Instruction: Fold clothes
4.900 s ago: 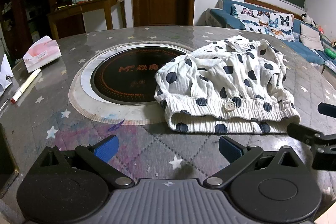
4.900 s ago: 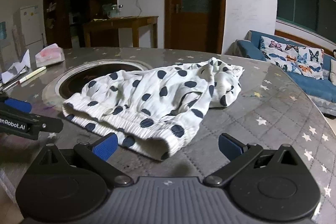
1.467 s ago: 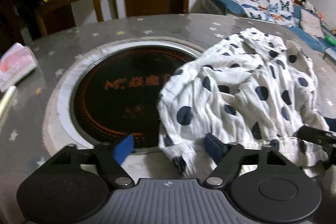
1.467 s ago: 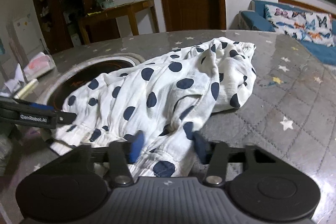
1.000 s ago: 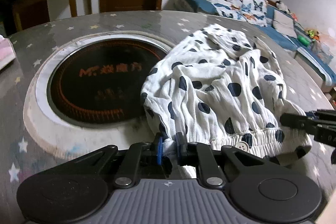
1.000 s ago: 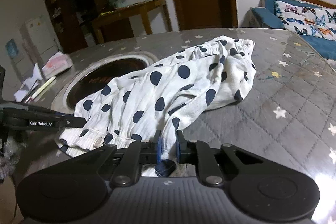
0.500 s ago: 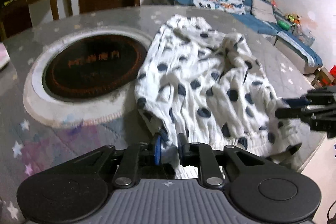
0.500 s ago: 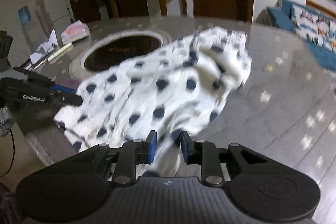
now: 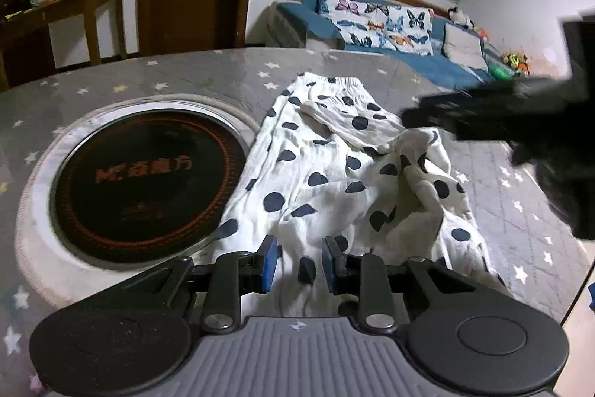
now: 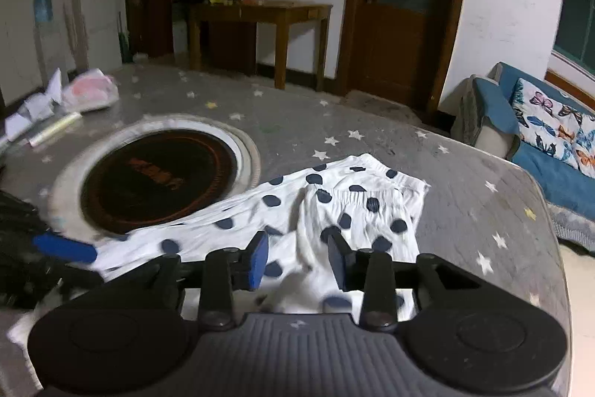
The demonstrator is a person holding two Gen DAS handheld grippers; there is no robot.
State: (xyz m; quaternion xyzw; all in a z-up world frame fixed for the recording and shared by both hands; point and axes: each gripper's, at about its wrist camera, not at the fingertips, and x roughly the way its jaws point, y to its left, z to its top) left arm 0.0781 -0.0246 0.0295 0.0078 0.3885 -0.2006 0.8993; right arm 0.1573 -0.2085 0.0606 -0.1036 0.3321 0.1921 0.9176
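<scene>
A white garment with dark blue polka dots lies stretched out on the grey star-patterned table, its elastic waistband at the far end. It also shows in the right wrist view. My left gripper is open just above the garment's near end, with the cloth lying between the blue pads but not pinched. My right gripper is open above the near right part of the garment. The right gripper shows blurred at the right of the left wrist view.
A round black induction hob is set in the table left of the garment. A pink tissue pack, paper and a pen lie at the far left. A blue sofa stands beyond the table. The table edge is near right.
Both grippers were shut on the garment's near edge and pulled it out long. Now both have opened and let the cloth go, and both have lifted.
</scene>
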